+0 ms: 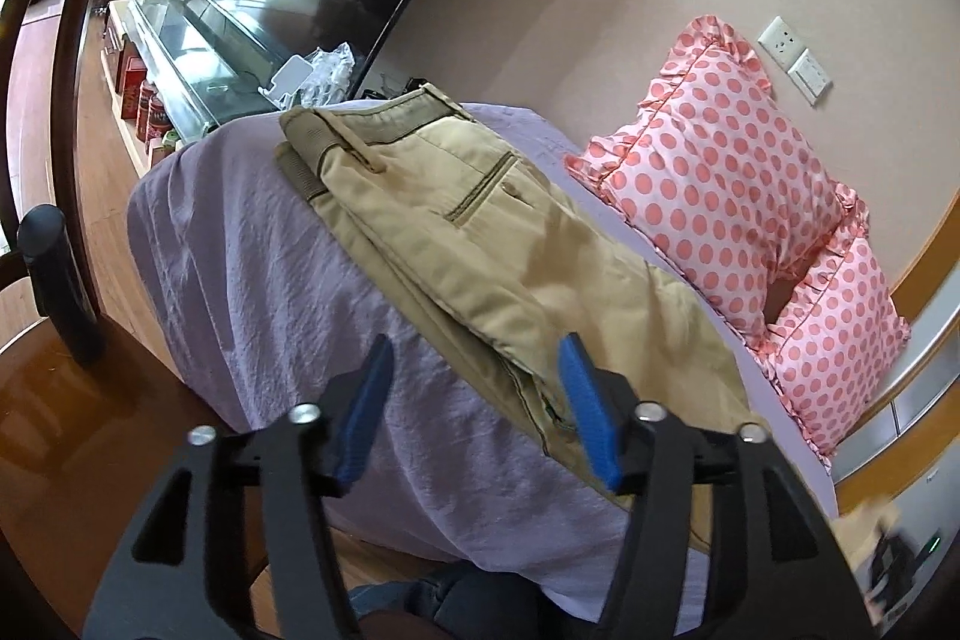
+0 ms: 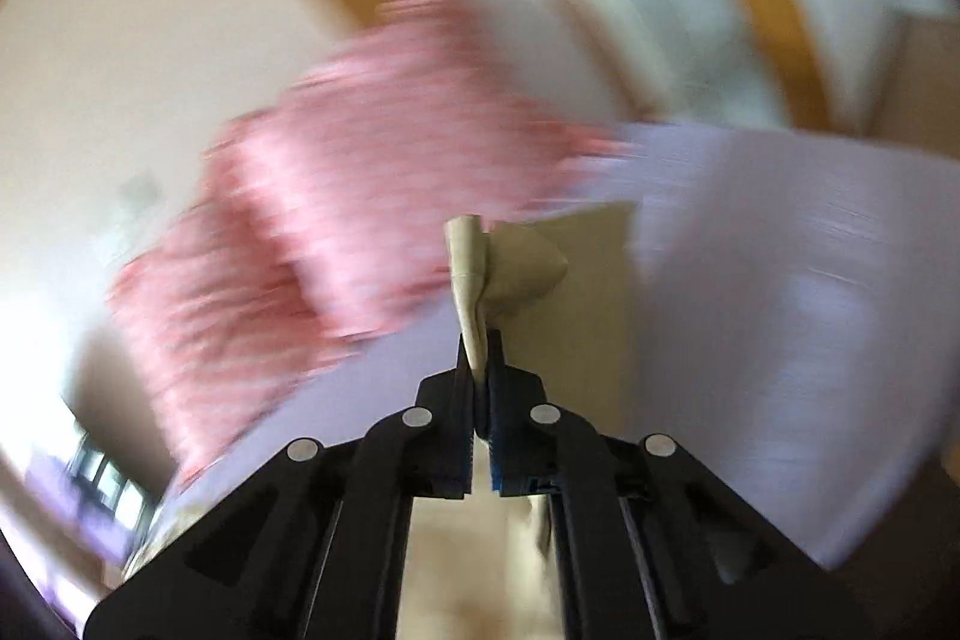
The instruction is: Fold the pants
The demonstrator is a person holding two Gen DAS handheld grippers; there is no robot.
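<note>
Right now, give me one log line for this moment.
task: fold pants | left gripper: open, at pants edge on bed | right gripper: shut on pants | pillows beside

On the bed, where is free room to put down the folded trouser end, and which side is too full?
Free: the bare lilac sheet left of the khaki pants, reaching to the bed's edge, ahead of the open left gripper. Crowded: the right side, where two pink dotted pillows lie close along the pants. The right gripper holds khaki fabric; its view is blurred.
</note>
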